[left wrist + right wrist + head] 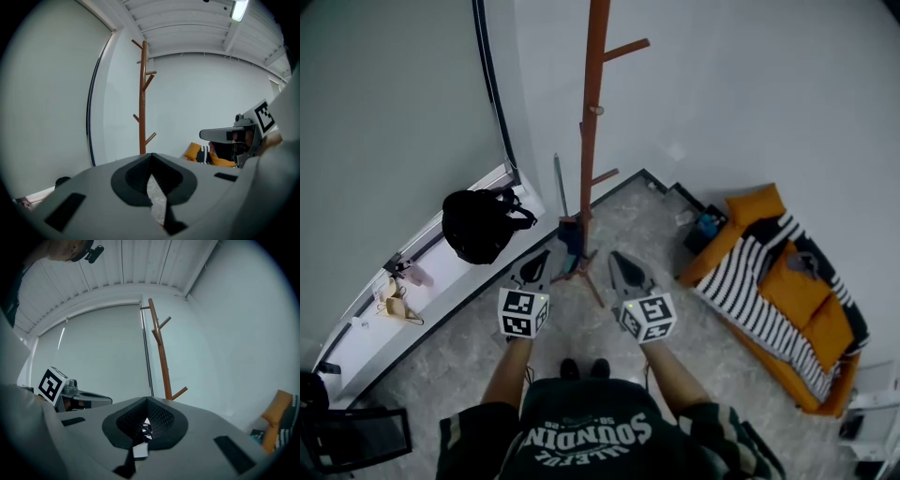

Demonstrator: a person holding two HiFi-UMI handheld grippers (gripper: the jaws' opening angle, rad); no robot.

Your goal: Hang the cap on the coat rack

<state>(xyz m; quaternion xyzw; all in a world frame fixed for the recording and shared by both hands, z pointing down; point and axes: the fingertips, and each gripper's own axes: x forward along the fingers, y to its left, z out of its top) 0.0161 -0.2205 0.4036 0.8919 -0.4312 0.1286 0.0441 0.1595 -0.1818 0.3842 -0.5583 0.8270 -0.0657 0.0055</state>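
Nearest the person, both grippers hang side by side short of the coat rack (589, 159). The left gripper (542, 258) has its jaws pressed together with nothing in them. The right gripper (619, 260) is closed too, tips meeting, and a small dark-and-white scrap behind them is too small to name. Between the grippers and the rack's foot there's a clear strip of floor (649, 214). At that foot sits a small dark blue thing, seemingly the cap (572, 236), apart from both grippers. Left of the rack, the window ledge (450, 281) hems the floor in, with a black bag (476, 225) on it. Right of the rack, an orange striped sofa (787, 309) closes off that side. Just behind the rack, the walls meet in a corner.
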